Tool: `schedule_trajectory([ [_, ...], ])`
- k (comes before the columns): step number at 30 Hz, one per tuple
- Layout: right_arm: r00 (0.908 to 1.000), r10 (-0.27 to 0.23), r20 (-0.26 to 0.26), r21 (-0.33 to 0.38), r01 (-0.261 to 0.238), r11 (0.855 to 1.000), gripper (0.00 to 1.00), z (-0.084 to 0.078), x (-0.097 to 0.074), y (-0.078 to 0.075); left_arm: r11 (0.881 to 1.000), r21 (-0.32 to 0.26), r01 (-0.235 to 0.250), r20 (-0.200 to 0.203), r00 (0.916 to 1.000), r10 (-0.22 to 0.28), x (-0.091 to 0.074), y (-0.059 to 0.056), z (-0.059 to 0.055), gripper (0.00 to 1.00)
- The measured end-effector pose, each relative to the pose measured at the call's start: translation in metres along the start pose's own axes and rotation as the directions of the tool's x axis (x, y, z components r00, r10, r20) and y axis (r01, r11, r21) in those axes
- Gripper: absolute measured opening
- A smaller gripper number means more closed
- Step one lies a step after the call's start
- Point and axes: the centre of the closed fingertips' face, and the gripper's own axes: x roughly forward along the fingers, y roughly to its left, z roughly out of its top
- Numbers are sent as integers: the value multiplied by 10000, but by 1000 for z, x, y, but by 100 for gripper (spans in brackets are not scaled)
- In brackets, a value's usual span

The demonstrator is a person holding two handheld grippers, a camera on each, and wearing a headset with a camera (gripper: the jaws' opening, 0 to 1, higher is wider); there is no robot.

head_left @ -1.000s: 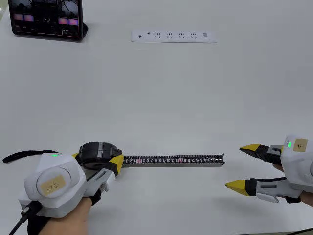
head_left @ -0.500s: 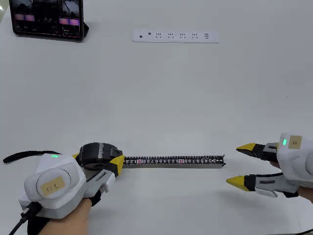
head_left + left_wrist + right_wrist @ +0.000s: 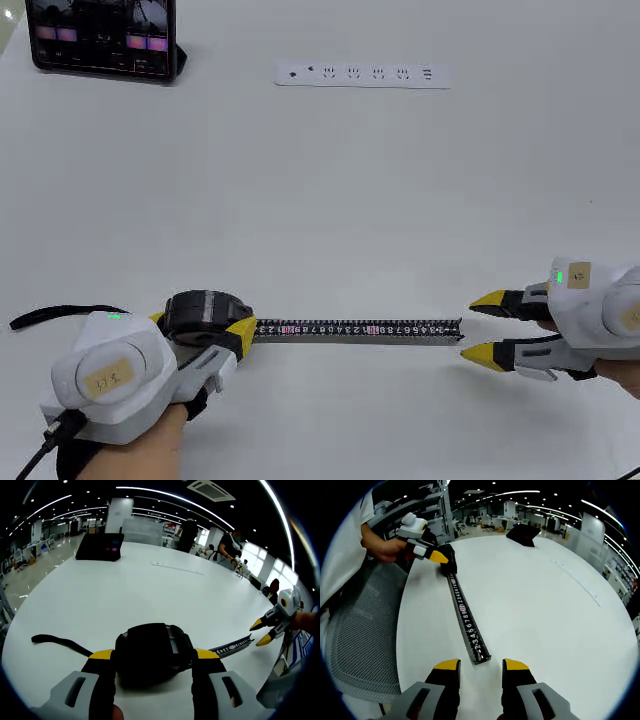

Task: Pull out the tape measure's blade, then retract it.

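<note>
- The black round tape measure case with yellow trim lay on the white table, clenched between the left gripper's jaws.
- Its numbered blade lay pulled out flat toward the right gripper, whose jaws stood released on either side of its tip.

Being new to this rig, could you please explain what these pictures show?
A person holds a gripper in each hand. The head view comes from a headset camera; each round view from a camera on one gripper. On the white table are a white power strip, a dark tablet and a black and yellow tape measure, its numbered blade pulled out. The left gripper is shut on the tape measure; the right gripper is open, its yellow-tipped fingers near the blade's end.
</note>
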Motion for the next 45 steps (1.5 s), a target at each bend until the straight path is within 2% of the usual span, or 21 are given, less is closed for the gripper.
schedule_trajectory([
  [9, 9985, 433, -332, -674, -455, 9967, 24, 3, 10, -3, 10000, -7, 6, -32, 10000, -6, 0, 0, 0, 57],
  [19, 9939, 871, -671, -1098, -942, 9895, 18, -1, 17, -3, 10000, -32, 19, -68, 10000, -19, 0, 0, 0, 57],
  [36, 9896, 938, -1094, -1618, -1108, 9806, 12, -6, 22, -3, 10000, -74, -6, -109, 9999, 5, 0, 0, 0, 57],
  [45, 9898, 907, -1100, -1531, -1070, 9824, 11, -5, 22, -2, 9999, -138, -6, -84, 10000, 4, 1, 0, 0, 57],
])
